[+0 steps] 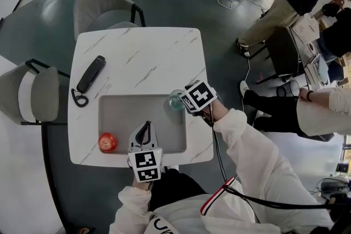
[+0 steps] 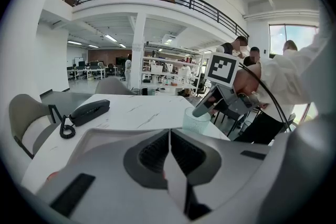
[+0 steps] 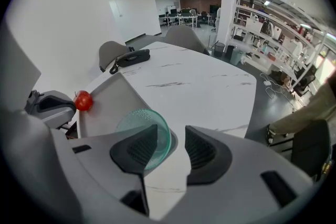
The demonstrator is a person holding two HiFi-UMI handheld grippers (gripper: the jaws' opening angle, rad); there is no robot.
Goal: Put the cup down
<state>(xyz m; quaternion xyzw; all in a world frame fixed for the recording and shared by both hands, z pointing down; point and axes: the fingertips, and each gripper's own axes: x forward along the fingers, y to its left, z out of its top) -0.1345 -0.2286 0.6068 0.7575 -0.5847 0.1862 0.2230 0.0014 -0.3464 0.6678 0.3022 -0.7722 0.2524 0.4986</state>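
Green-tinted cup [image 1: 175, 102] stands upright at the far right corner of the grey tray [image 1: 131, 118], so setting it down looks done. The right gripper [image 3: 171, 145] straddles its rim, jaws spread and gripping nothing; what seems left is lifting clear. The left gripper [image 2: 169, 150], at the tray's near edge, has its jaws pressed together, empty.

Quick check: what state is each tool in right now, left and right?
Left tool: closed, empty.
Right tool: open, jaws either side of the cup rim, not gripping.

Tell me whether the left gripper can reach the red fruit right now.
Probably yes: the red fruit sits close beside the left gripper, only bare tray between them; its shut fingers must open first.
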